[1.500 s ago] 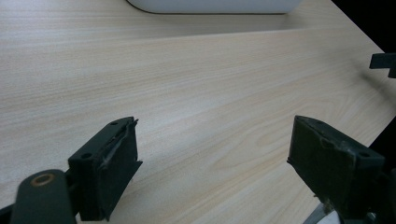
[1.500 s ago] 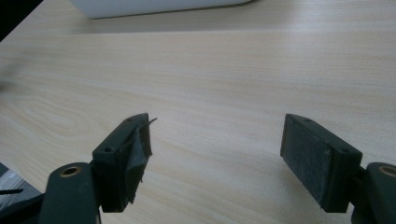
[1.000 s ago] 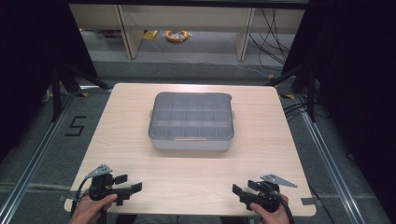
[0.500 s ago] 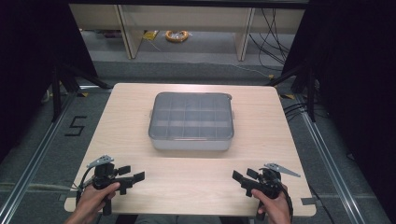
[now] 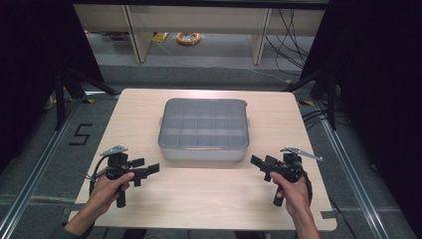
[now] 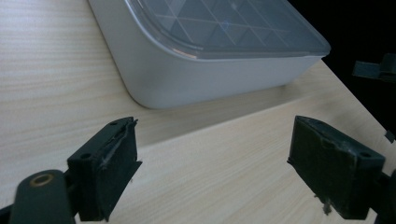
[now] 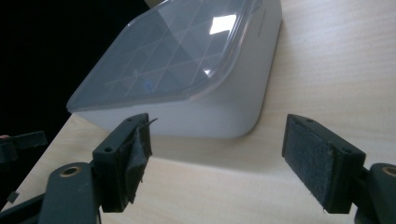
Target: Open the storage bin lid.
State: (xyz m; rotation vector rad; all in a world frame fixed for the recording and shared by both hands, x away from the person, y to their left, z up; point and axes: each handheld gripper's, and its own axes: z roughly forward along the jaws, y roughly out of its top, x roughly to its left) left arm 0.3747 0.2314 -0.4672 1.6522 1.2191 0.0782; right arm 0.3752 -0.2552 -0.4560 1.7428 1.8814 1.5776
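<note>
High view: a pale wooden worktop carries a grey box with a clear lid, set near the middle and a little toward the far edge. The box's inner dividers show through the lid as a grid of compartments. The left claw, held in the left hand, sits near the box's near-left corner without touching it. The right claw, held in the right hand, sits near the near-right corner, likewise apart from the box. Beyond the worktop, the floor bears a coil of yellow cable and loose black wires.

Left gripper view: the left claw stands wide, nothing between its pads, aimed at the rounded near corner of the box. The lid overhangs the wall slightly as a thin rim, a detail not legible from above. Part of the other claw appears at the right edge.

Right gripper view: the right claw is also wide and empty, facing the opposite near corner of the box. A bright reflection lies on the lid, and a small blue mark shows beneath it; what it is cannot be told. The tip of the other claw shows at the far left.
</note>
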